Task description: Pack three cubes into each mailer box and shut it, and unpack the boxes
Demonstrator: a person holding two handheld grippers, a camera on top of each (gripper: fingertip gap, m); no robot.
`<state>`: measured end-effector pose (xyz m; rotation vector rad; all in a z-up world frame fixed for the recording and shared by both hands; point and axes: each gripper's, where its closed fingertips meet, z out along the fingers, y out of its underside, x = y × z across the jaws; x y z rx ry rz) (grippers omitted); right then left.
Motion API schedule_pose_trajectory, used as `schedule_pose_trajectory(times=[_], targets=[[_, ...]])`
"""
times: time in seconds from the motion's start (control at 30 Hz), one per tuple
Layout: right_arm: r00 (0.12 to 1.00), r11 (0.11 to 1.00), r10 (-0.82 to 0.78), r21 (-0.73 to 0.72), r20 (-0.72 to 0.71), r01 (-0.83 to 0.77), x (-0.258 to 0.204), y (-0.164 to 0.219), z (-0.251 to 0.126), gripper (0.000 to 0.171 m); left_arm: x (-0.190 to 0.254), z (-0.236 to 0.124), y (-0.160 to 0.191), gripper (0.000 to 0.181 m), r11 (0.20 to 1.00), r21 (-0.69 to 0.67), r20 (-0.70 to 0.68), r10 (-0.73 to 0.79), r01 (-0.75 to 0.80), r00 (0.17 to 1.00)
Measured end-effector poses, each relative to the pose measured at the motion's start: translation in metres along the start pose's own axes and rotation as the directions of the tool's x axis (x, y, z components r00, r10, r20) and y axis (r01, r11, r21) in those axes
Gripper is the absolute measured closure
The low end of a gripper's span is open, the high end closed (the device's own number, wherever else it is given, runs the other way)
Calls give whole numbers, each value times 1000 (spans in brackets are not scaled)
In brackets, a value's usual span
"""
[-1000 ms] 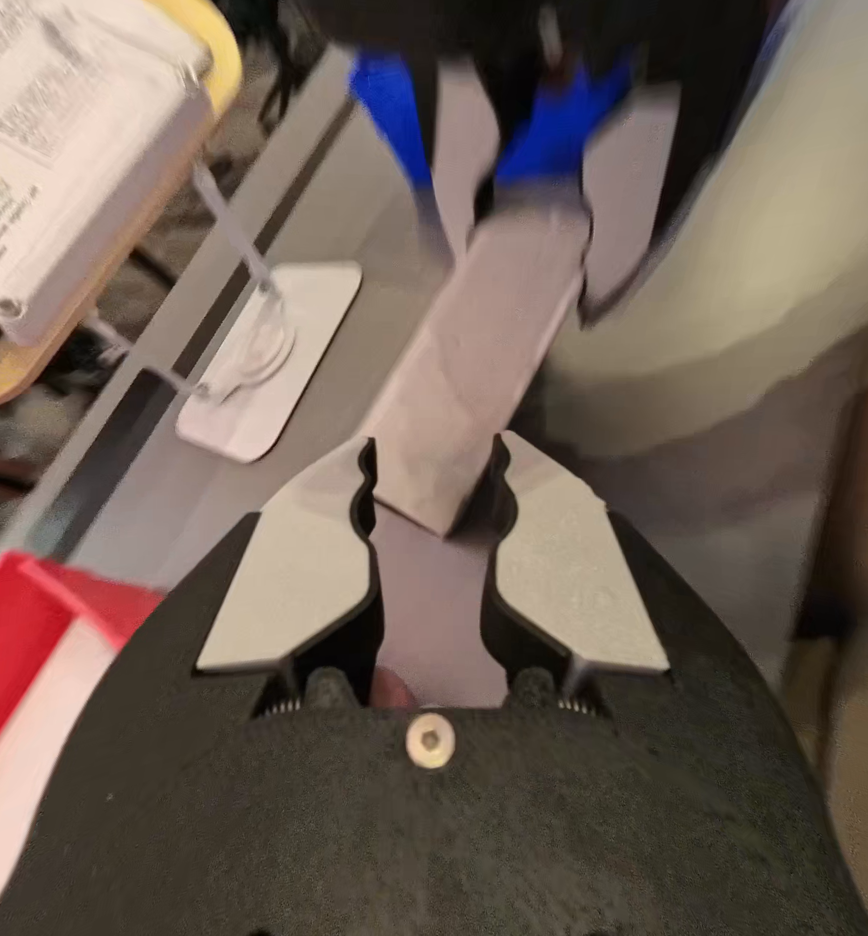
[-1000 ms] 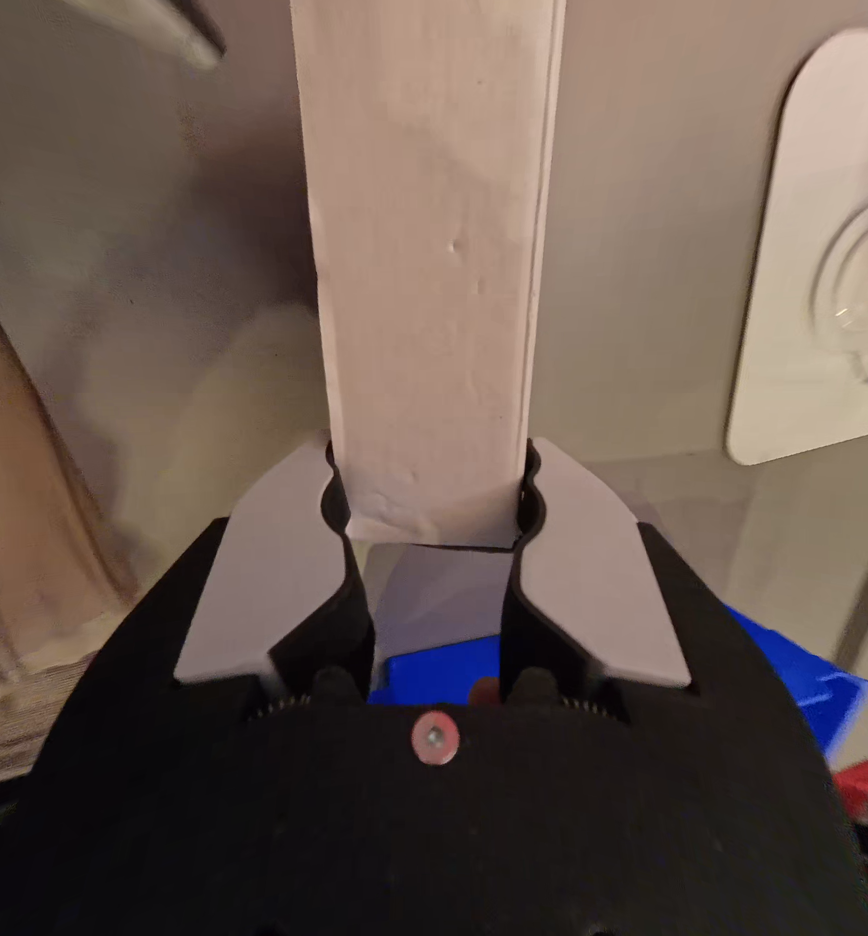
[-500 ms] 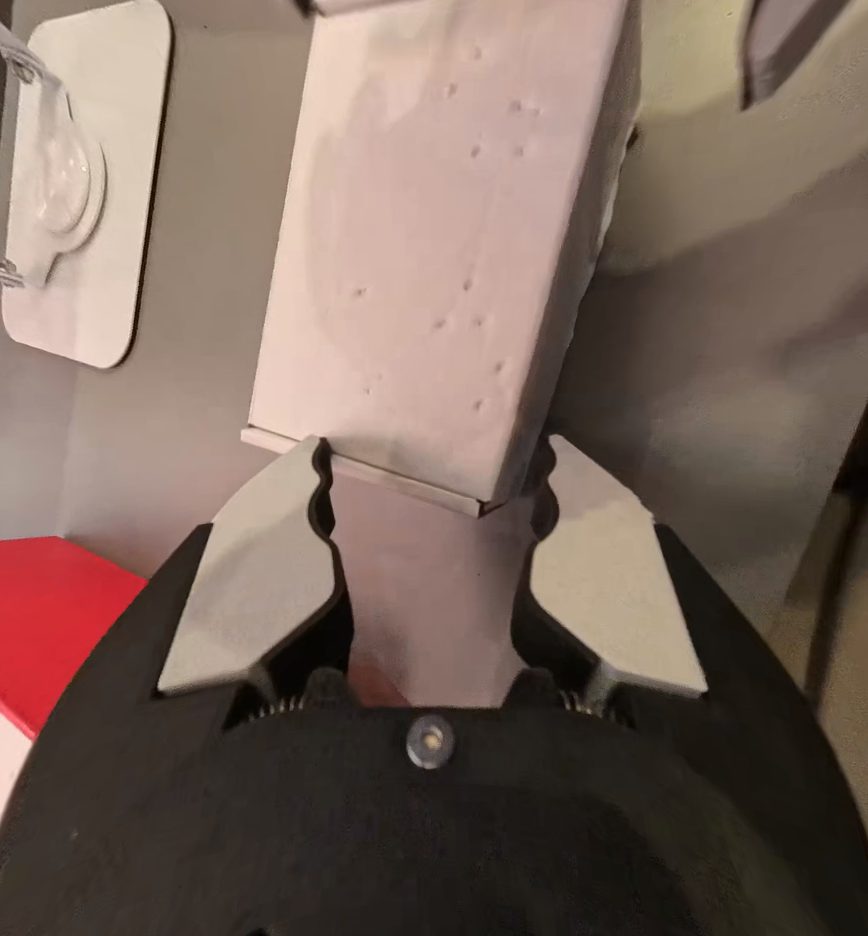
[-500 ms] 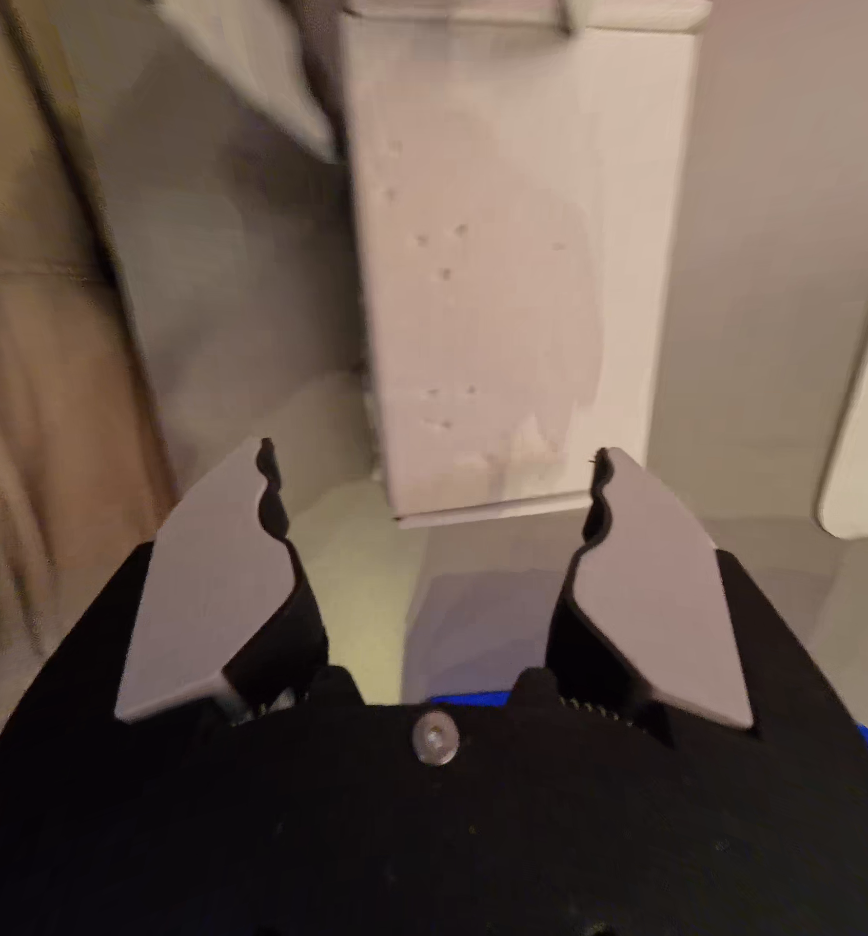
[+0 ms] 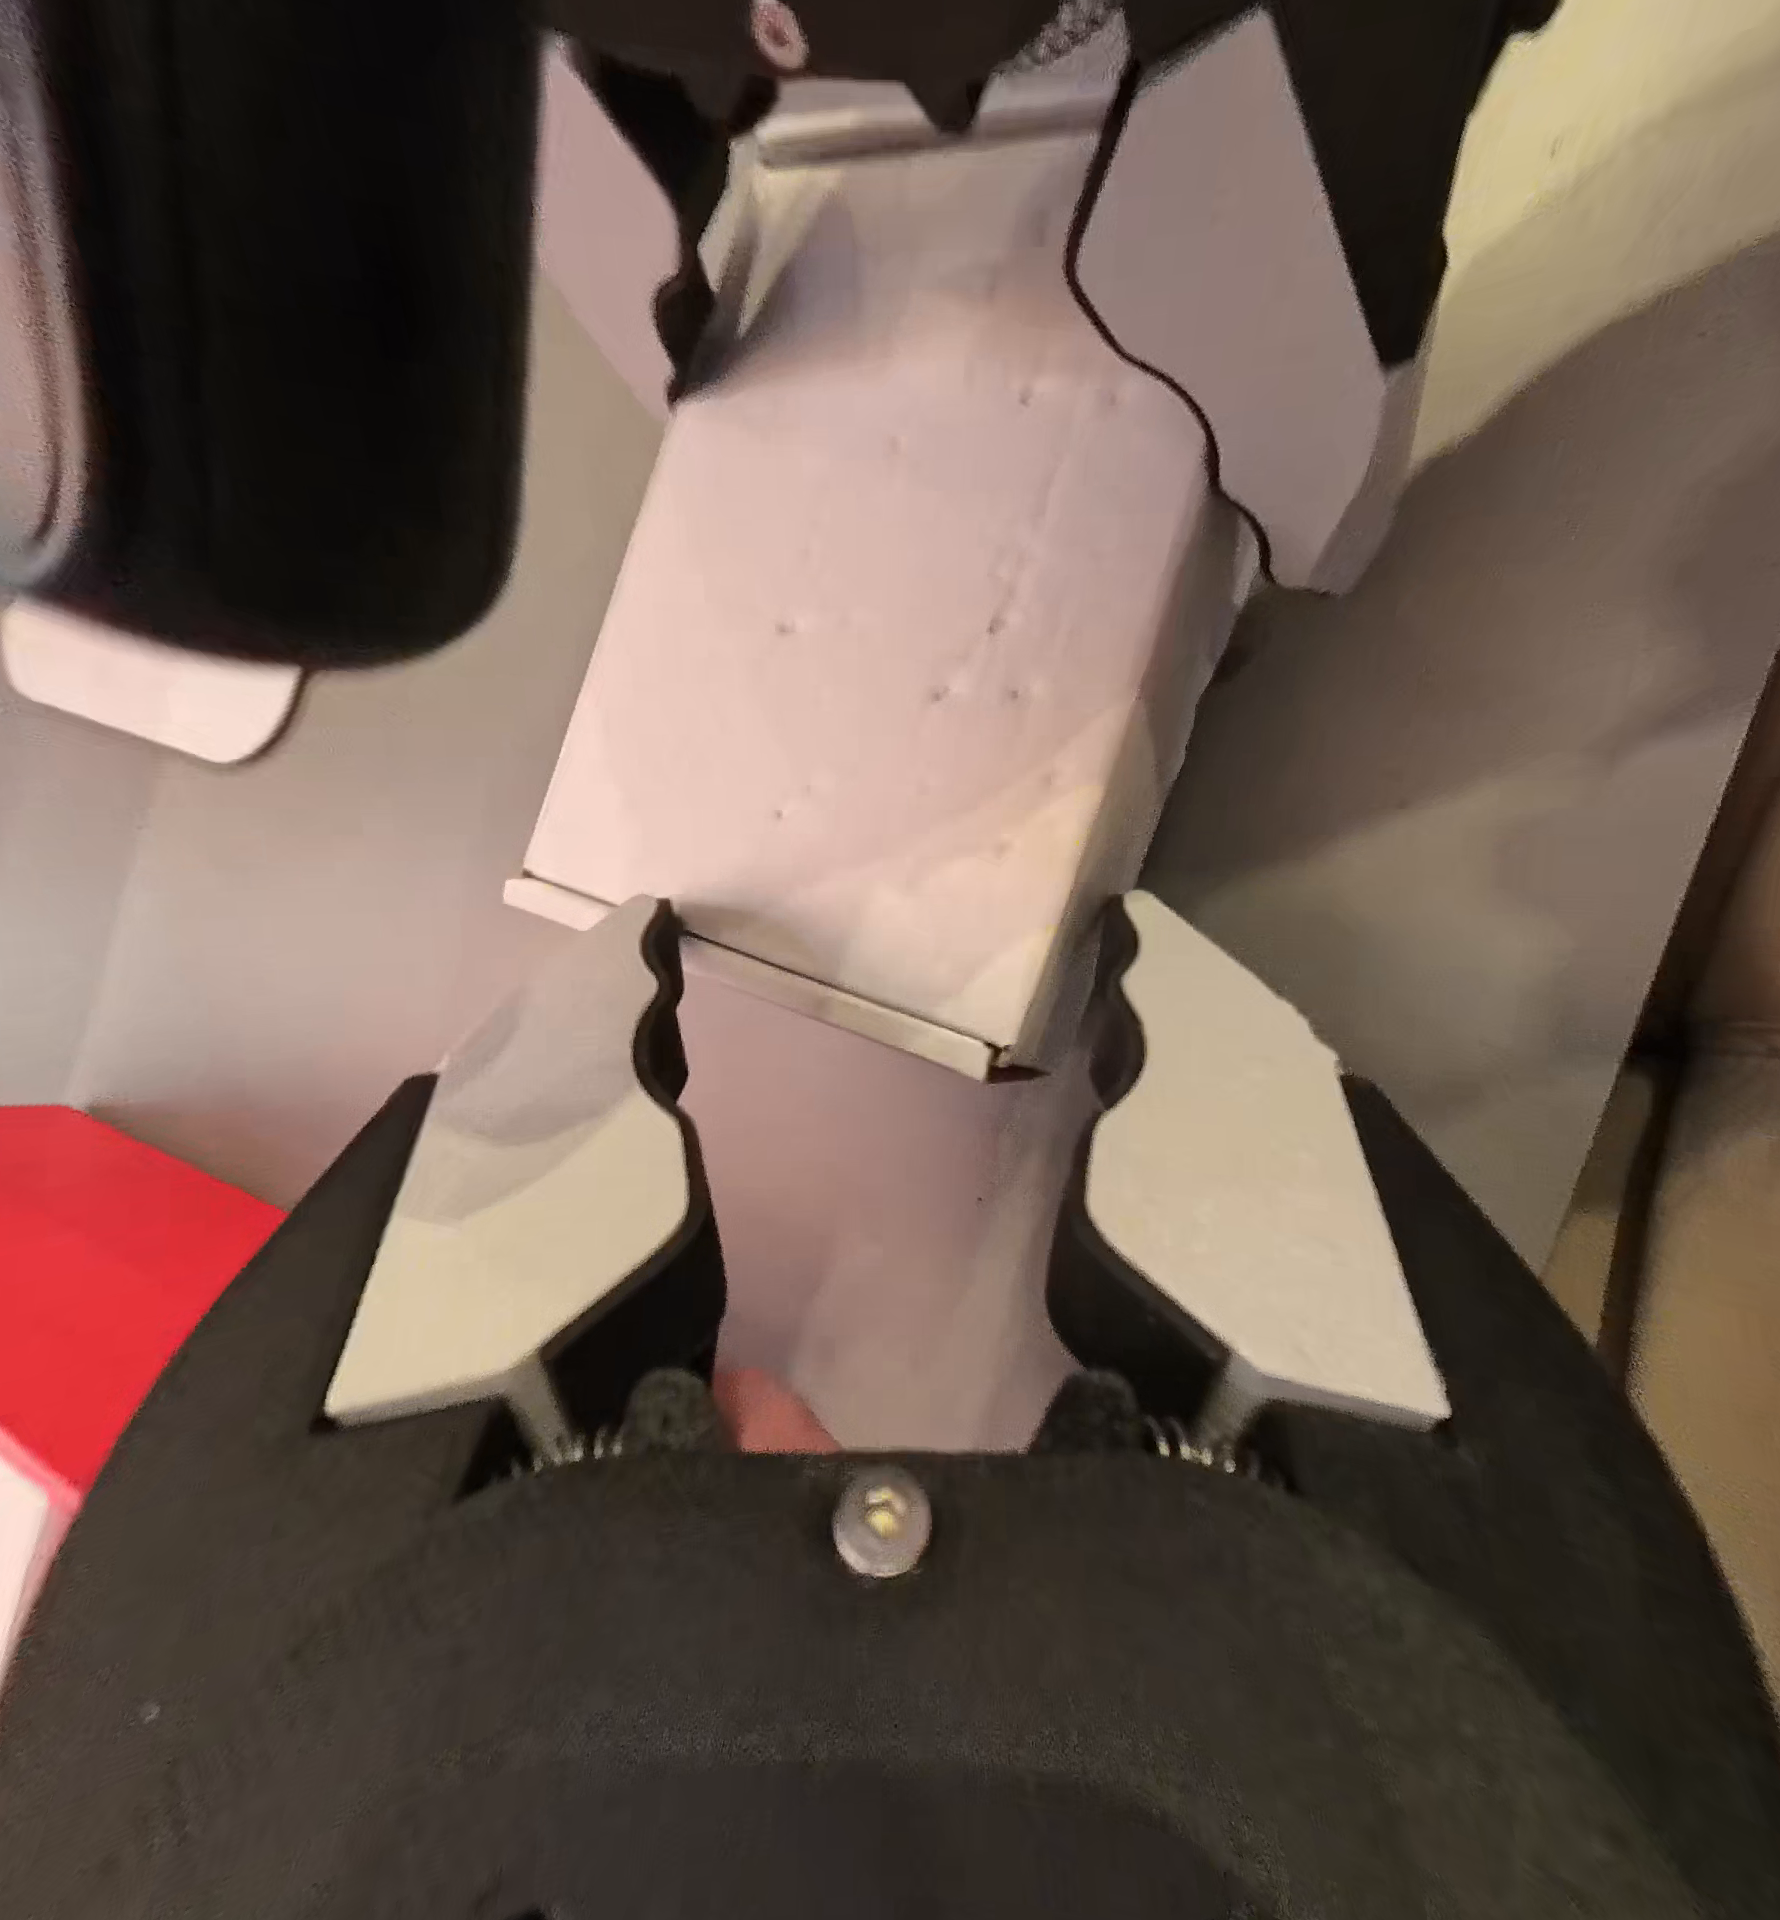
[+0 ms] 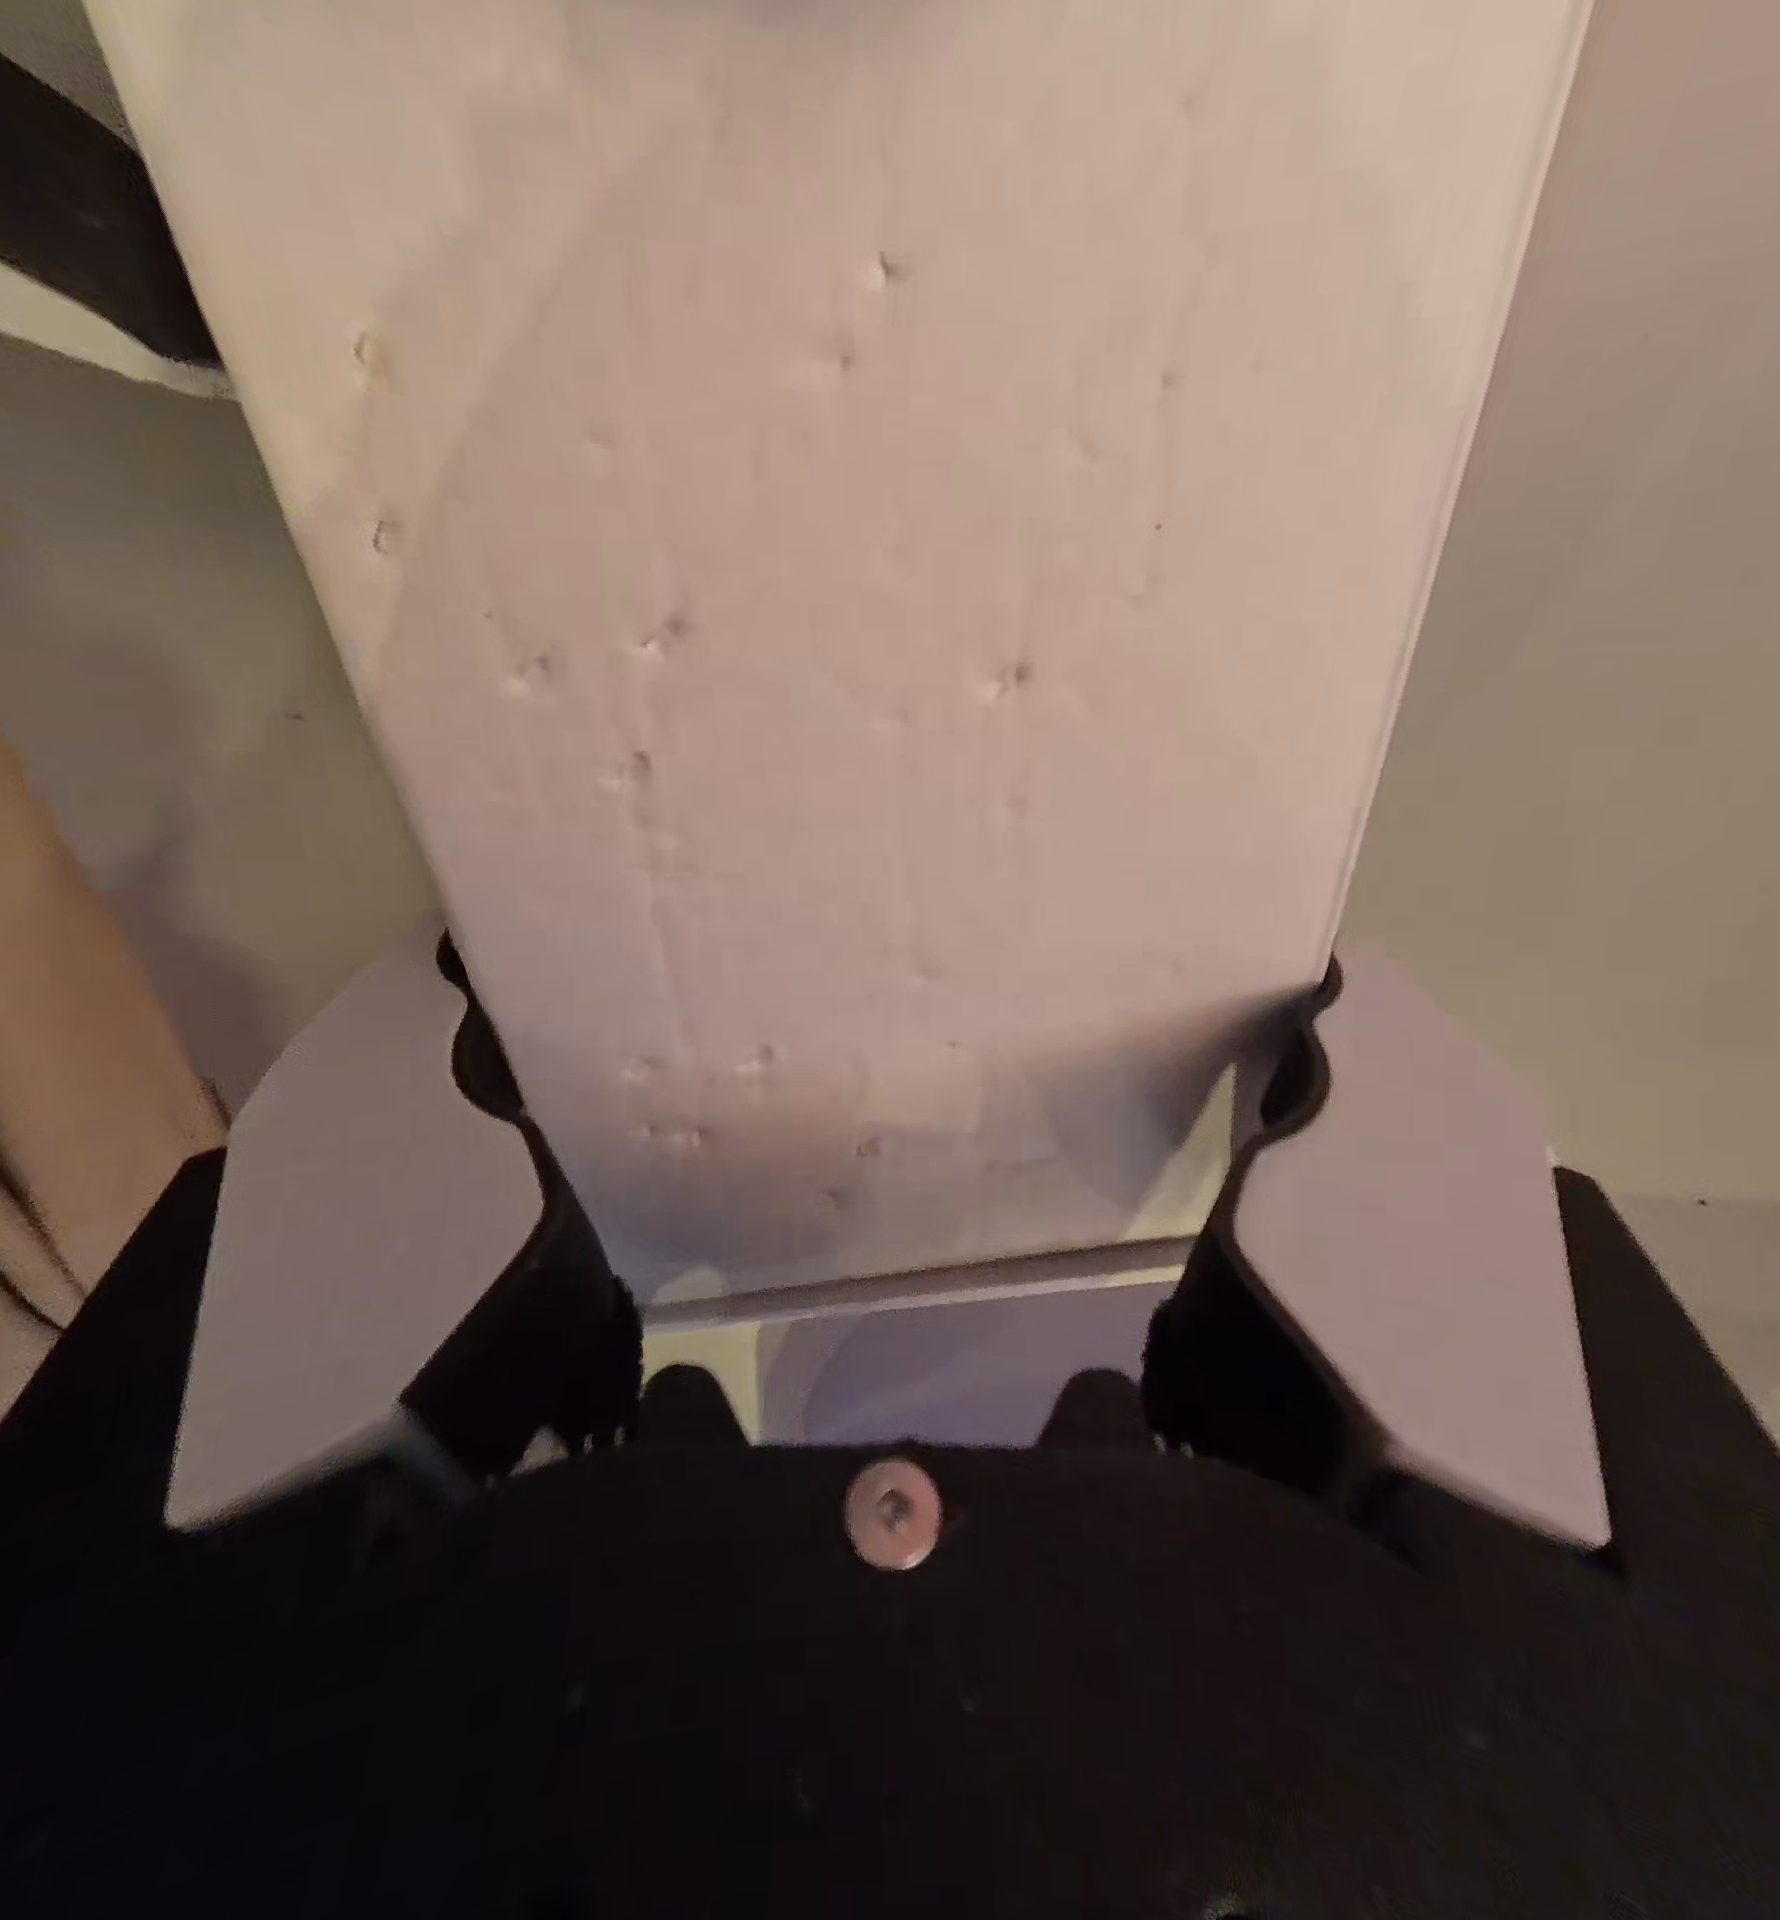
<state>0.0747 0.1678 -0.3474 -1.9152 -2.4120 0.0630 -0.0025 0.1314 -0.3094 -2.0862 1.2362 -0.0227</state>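
White mailer box [image 5: 865, 644] lies closed on the grey table [image 5: 242, 935], lid face up and pitted with small dents. Its long axis runs from one gripper to the other: each wrist camera looks straight down the length of the box from opposite ends.

Left gripper [image 5: 891, 971]: fingers at medium spread, bracketing the near short end. Left finger tip overlaps the protruding lid edge; right finger tip sits just beside the box corner. Whether either pad presses the card I cannot tell; no clear squeeze is visible, so I read it as open around the end, not gripping.

Right gripper [image 6: 891, 977]: fingers spread wide, with the opposite short end well inside the gap. Both inner pads lie against the box's 2 long sides, so this looks like a hold across the width. In the left wrist view the same gripper [image 5: 953, 343] shows at the far end, fingers down either side of the box.

Judgement: the right gripper is the deeper engaged, the box end nearly at its finger roots; the left only reaches the end edge. The coming move turns on that edge: the lid seam lies crosswise directly between the left fingertips.

Red box [image 5: 65, 1278] sits left of the left gripper, apart. A white plate-like base [image 5: 148, 696] lies beyond, part hidden. No cubes in view.
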Motion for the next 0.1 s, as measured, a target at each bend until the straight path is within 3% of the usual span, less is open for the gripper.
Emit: schedule_pose_trajectory(times=[0.1], targets=[[1000,999,11,49,-1,-11,2,0,-18,32,-9,-15,-20,104,994,112,40,-14,9,999]])
